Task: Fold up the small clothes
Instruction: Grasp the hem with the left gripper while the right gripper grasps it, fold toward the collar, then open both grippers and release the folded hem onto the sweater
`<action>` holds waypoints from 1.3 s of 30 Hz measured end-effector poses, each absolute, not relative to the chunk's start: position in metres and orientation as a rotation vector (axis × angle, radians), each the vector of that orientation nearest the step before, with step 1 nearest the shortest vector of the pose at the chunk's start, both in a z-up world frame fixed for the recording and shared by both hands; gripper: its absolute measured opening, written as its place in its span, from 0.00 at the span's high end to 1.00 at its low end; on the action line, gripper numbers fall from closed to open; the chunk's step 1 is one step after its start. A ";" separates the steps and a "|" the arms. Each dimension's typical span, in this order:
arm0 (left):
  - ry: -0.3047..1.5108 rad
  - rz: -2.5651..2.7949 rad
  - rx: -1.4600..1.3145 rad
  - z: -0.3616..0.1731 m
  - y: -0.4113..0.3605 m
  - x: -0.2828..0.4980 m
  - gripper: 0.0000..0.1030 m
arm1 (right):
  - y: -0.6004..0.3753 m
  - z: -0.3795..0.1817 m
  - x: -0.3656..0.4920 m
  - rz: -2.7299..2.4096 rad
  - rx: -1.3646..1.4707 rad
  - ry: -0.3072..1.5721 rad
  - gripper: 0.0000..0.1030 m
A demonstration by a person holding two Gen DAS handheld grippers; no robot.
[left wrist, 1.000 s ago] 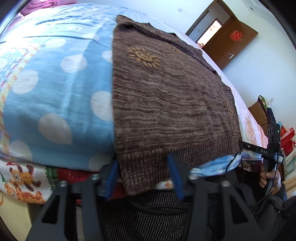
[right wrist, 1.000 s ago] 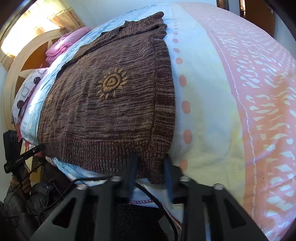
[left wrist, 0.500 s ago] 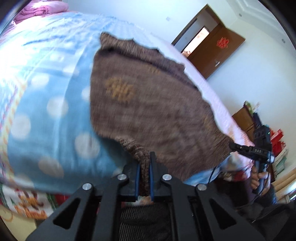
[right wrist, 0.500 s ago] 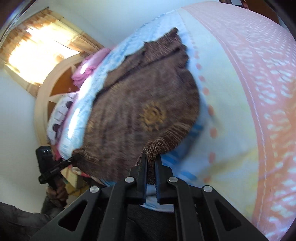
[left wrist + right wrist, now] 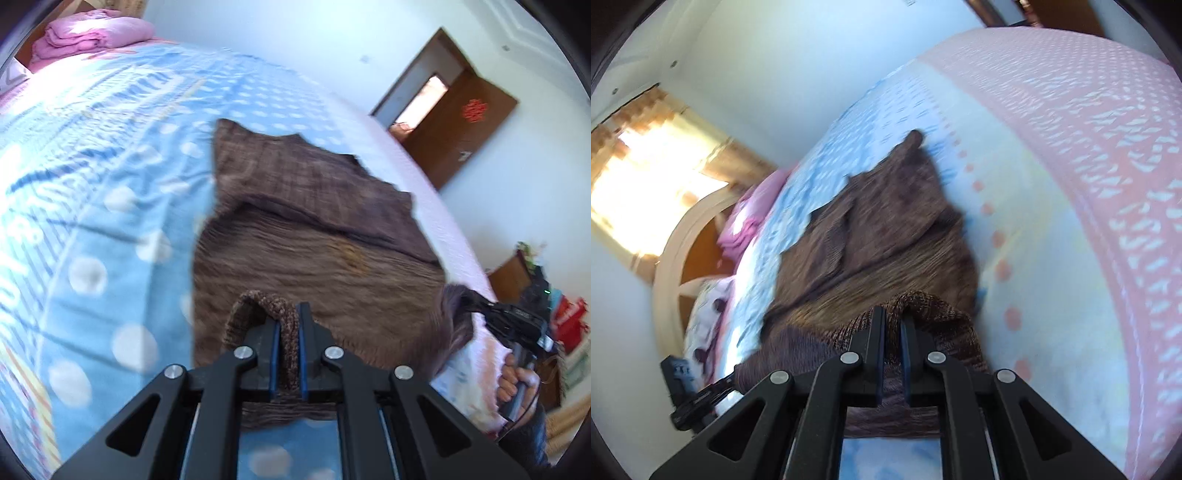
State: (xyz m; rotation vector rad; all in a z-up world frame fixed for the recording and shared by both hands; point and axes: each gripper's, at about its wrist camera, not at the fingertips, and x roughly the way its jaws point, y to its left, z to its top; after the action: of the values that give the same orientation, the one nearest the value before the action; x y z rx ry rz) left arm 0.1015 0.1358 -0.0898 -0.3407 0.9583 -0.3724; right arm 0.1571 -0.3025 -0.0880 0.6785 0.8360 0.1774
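Note:
A brown knit sweater (image 5: 314, 236) with an orange sun emblem lies on the bed; it also shows in the right wrist view (image 5: 886, 240). My left gripper (image 5: 287, 317) is shut on the ribbed hem at the sweater's left corner and holds it lifted over the body of the sweater. My right gripper (image 5: 892, 321) is shut on the hem at the right corner, also lifted. The lower half of the sweater arches up and forward over the upper half. The right gripper (image 5: 476, 301) shows in the left wrist view holding its corner.
The bed has a blue polka-dot blanket (image 5: 92, 221) and a pink patterned sheet (image 5: 1089, 184). A pink folded quilt (image 5: 88, 33) lies at the headboard. A brown door (image 5: 458, 125) stands beyond the bed. Shelves with clutter (image 5: 546, 310) are at the right.
Both grippers closed on the hem corners, lifted them off the bed edge and carried them forward toward the collar. The sweater's lower half now folds over its upper half.

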 end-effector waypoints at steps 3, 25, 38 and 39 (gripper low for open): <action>0.944 -0.305 -0.244 -0.083 0.141 0.112 0.84 | -0.306 -0.089 0.152 0.194 0.687 0.853 0.89; 0.811 -0.410 -0.132 -0.094 0.124 0.114 0.40 | -0.271 -0.055 0.103 0.170 0.471 0.751 0.43; 0.890 -0.392 -0.111 -0.115 0.129 0.141 0.38 | -0.277 -0.068 0.105 0.157 0.516 0.792 0.43; 0.891 -0.394 -0.114 -0.115 0.129 0.141 0.38 | -0.278 -0.068 0.106 0.156 0.520 0.794 0.43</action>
State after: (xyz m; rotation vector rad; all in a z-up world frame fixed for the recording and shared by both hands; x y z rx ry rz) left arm 0.1413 0.1293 -0.1146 -0.1139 0.8911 -0.3935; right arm 0.1055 -0.2775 -0.0683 0.5196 0.7940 0.1563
